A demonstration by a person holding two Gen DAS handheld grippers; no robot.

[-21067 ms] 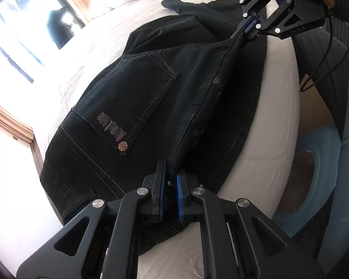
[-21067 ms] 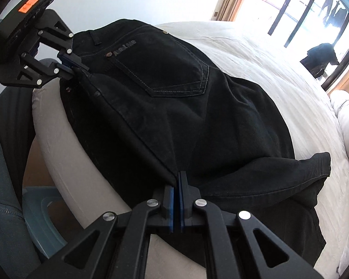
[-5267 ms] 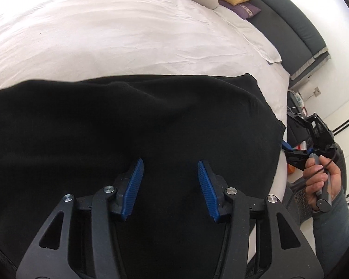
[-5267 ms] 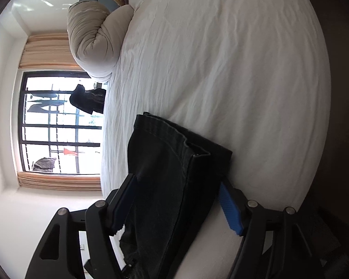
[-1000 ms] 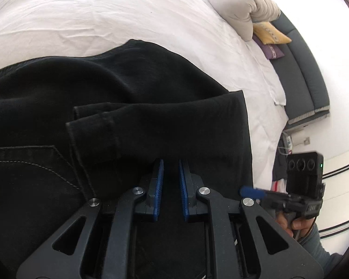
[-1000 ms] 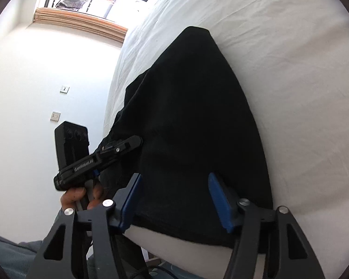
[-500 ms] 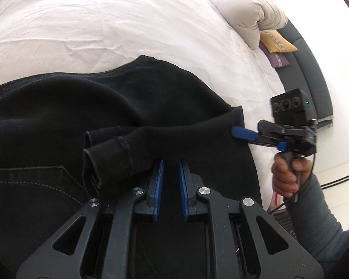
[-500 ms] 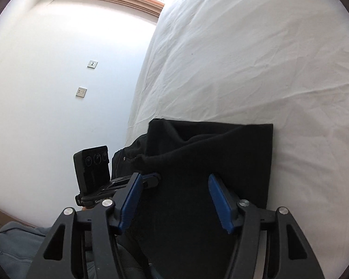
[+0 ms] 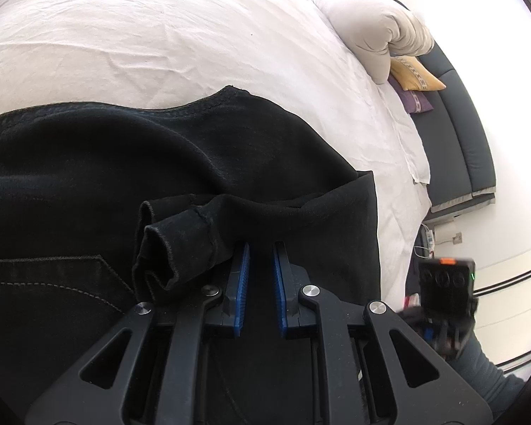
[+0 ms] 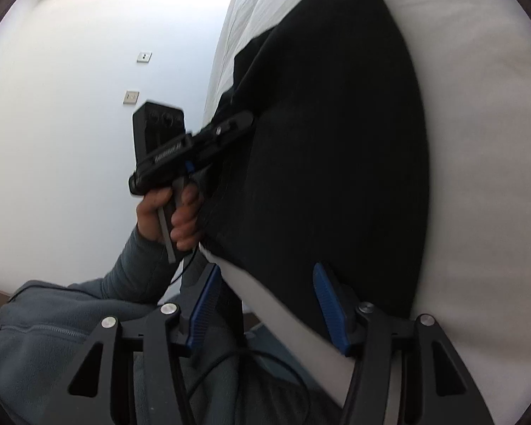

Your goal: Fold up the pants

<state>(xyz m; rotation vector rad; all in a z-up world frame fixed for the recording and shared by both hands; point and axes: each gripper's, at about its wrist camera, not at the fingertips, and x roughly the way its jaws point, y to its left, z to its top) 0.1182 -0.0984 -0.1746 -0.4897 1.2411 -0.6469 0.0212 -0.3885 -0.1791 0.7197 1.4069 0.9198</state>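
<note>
Black pants (image 9: 194, 163) lie folded on the white bed, their leg hems (image 9: 166, 248) bunched up just left of my left gripper (image 9: 260, 248). That gripper is shut on a fold of the black cloth. In the right wrist view a hand holds the left gripper (image 10: 247, 120), its tip at the pants (image 10: 336, 124). My right gripper (image 10: 265, 272) hangs at the bed's edge, jaws wide and closing. The pants' near corner touches one blue pad (image 10: 327, 304), and no pad presses cloth. It shows blurred at the lower right in the left wrist view (image 9: 439, 322).
The white sheet (image 9: 159, 35) spreads beyond the pants. A rolled duvet (image 9: 371, 24), a yellow cushion (image 9: 416, 71) and a dark padded headboard (image 9: 470, 141) lie at the far right. A white wall with sockets (image 10: 138, 78) faces the bed; a grey-blue sleeve (image 10: 131, 269) is near.
The right gripper has left the pants' far corner and dropped back to the bed's edge. The left gripper stays shut and the leg hems have bunched up higher beside it.
</note>
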